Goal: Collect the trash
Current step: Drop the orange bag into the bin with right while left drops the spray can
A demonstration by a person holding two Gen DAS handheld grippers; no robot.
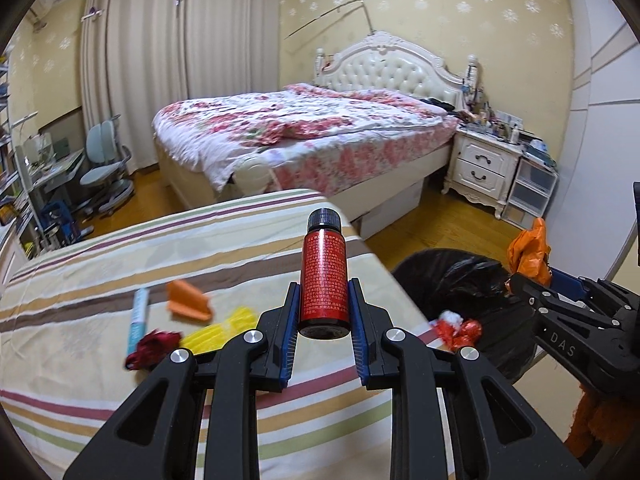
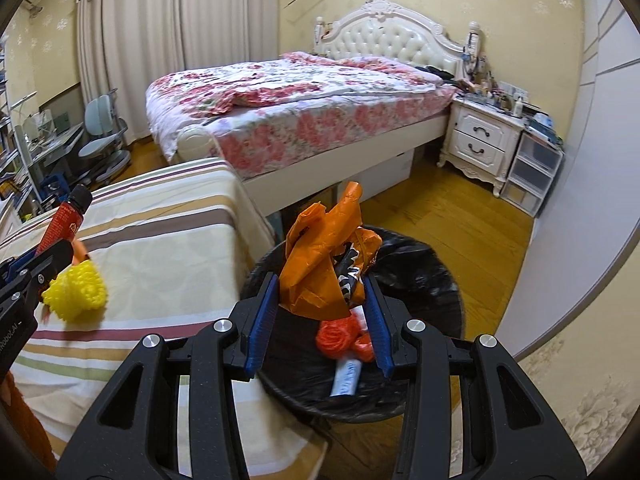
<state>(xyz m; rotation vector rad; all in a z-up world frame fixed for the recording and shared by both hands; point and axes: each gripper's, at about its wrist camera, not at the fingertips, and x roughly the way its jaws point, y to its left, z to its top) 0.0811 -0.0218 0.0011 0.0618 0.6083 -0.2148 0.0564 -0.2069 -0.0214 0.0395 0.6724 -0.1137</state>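
The striped worktop [image 1: 120, 264] runs off the lower left edge of the left wrist view, and the litter on it is smeared: a dark red wad [image 1: 154, 346] beside the teal tube [image 1: 138, 320] cannot be identified. The small print on the red bottle [image 1: 324, 280] is unreadable. In the right wrist view the left tongs [image 2: 38, 264] are cut by the left edge, covering part of the yellow foam net [image 2: 78, 292]. The orange plastic bag [image 2: 320, 268] hides the trash bin [image 2: 440, 280] behind it.
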